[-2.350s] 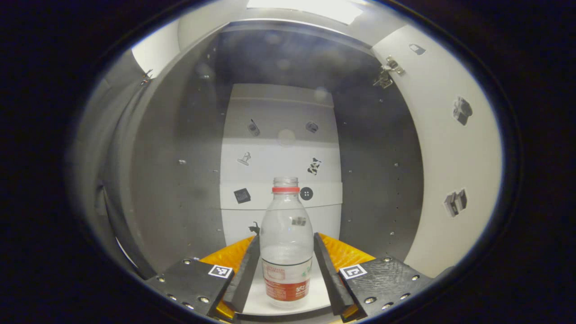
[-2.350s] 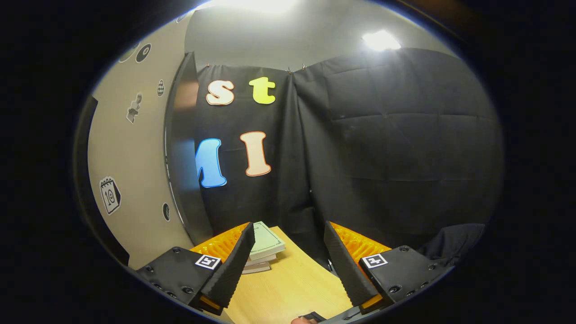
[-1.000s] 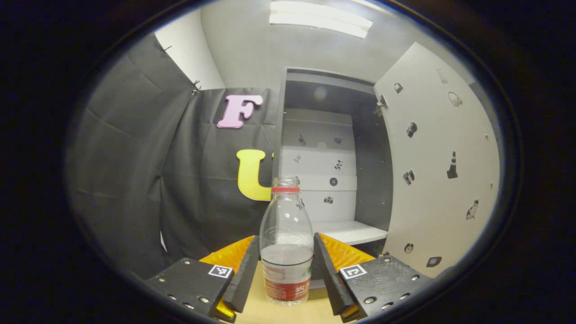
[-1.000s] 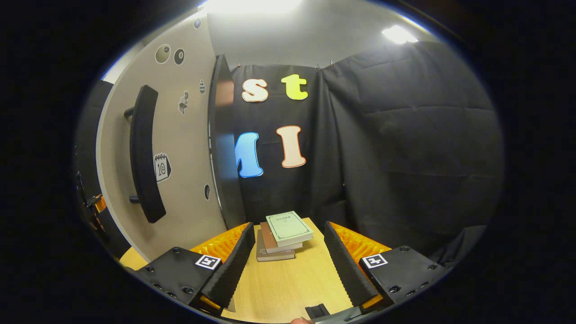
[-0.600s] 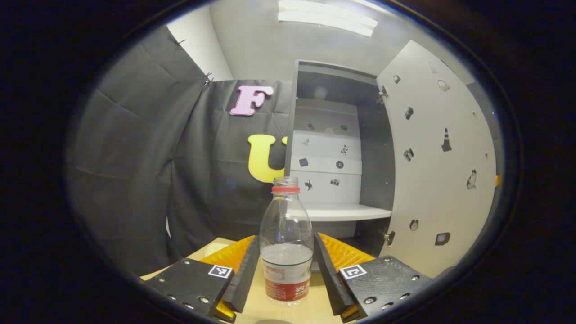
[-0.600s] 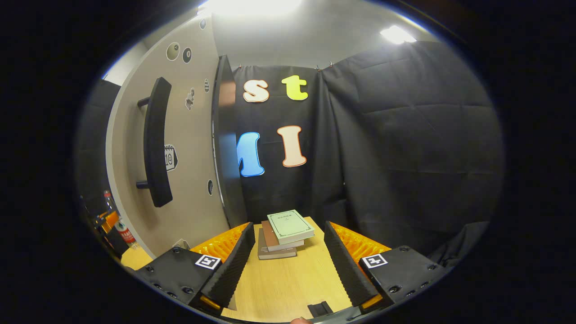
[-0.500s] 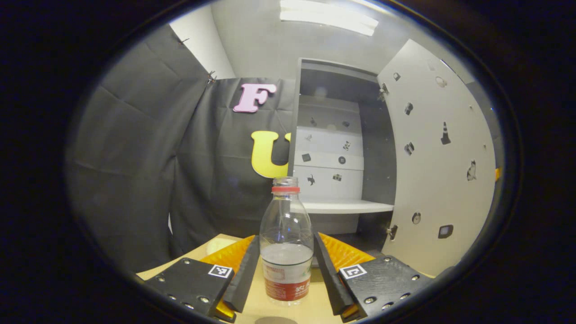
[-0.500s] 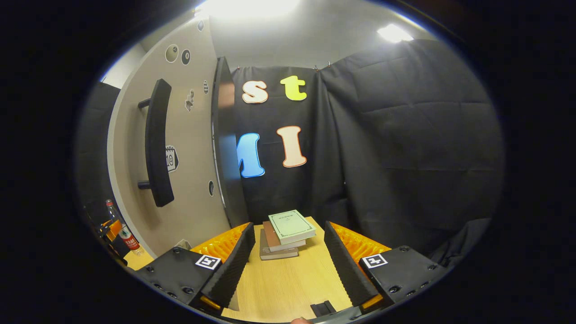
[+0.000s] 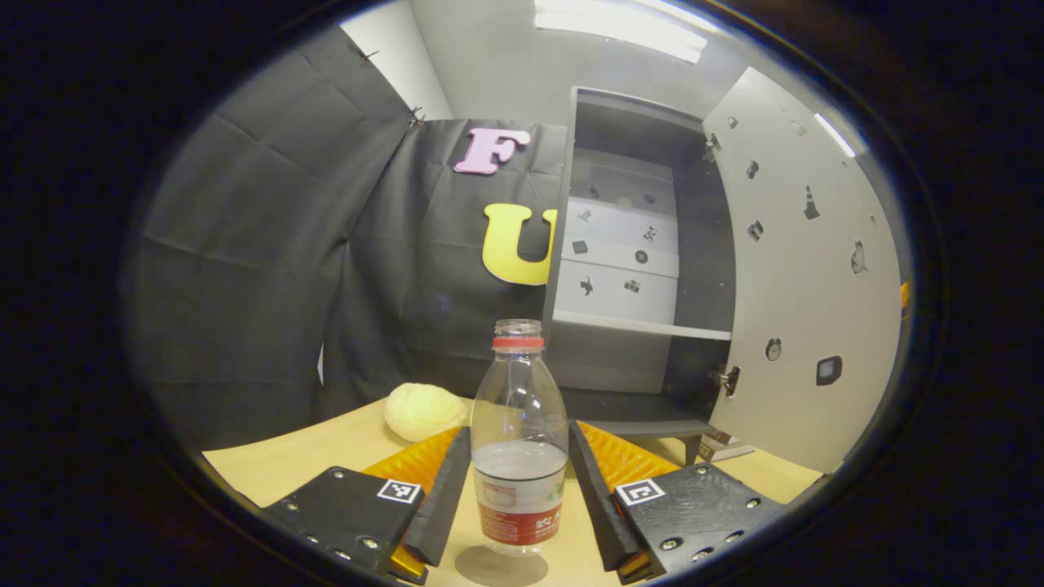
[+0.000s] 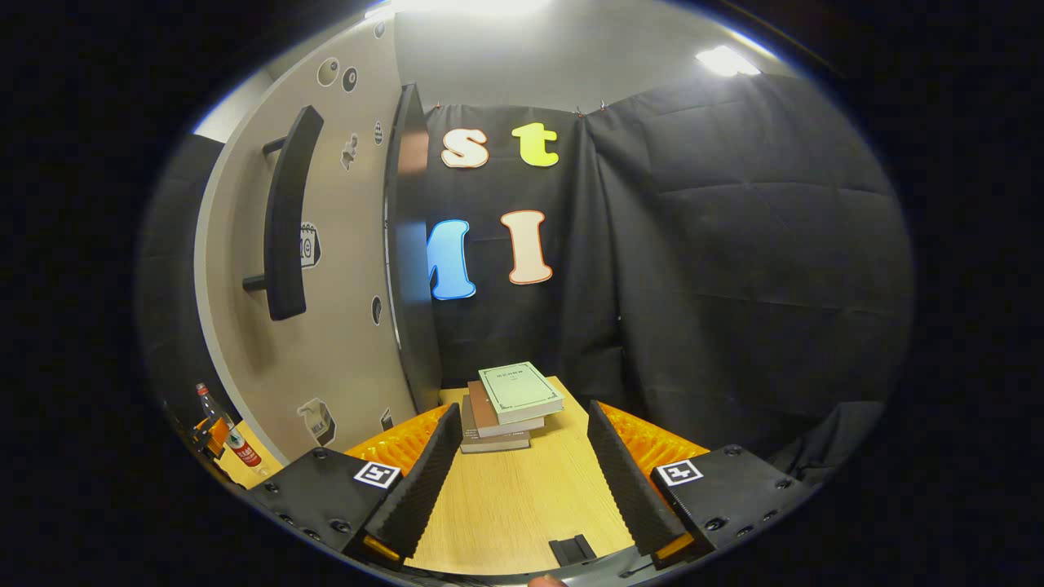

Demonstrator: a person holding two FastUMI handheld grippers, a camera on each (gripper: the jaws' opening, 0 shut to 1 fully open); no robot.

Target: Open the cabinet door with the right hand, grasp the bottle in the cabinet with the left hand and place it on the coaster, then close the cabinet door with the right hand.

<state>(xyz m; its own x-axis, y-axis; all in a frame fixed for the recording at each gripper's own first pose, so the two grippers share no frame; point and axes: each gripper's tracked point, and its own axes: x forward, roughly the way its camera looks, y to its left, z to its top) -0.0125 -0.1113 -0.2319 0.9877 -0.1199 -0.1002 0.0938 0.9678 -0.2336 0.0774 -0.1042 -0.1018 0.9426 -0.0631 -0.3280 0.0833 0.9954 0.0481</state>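
A clear plastic bottle (image 9: 519, 383) with a red neck ring, a red label and a little water stands upright between my left gripper's (image 9: 519, 434) fingers, which press on both its sides. Its base hangs over a grey round coaster (image 9: 502, 567) on the wooden table; contact between them cannot be told. The cabinet (image 9: 636, 244) stands open behind, its white shelf bare, its door (image 9: 803, 285) swung out to the right. My right gripper (image 10: 522, 481) is open over the table, apart from the door's black handle (image 10: 285, 220). The bottle (image 10: 236, 440) also appears small at the far left of the right gripper view.
A pale yellow bun-like lump (image 9: 424, 410) lies on the table left of the bottle. A stack of books (image 10: 506, 408) sits at the table's far end by the door's edge. A small black piece (image 10: 571, 550) lies near the table's front edge.
My left gripper has carried the bottle out of the cabinet, back and down over the table; the coaster has come into view beneath it. The right gripper has backed off from the door, staying open.
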